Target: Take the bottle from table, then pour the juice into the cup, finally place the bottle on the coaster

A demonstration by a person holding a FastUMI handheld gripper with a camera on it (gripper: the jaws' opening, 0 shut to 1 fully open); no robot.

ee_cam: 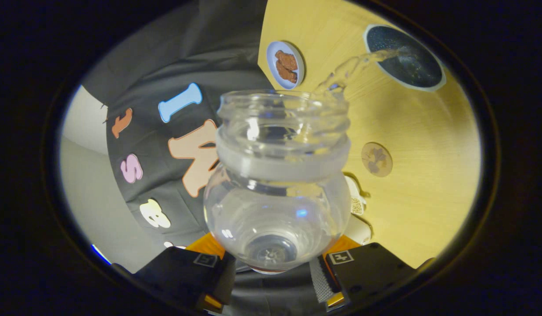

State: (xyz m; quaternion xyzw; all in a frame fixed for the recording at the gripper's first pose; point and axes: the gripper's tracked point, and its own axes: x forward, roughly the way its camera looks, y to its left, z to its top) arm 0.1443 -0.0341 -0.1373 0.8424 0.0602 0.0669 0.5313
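Gripper (273, 263) apparently clamped around unlabelled bottle (277, 184), liquid (354, 66) streaming into cup (404, 57).

the clear glass bottle (277, 184) sits tipped between the fingers of the tool (271, 263), both pressing its round body, mouth pointing away. a clear stream (354, 66) runs from its rim into the dark cup (404, 57) beyond. the round wooden coaster (376, 159) lies on the table (428, 175) near the bottle.
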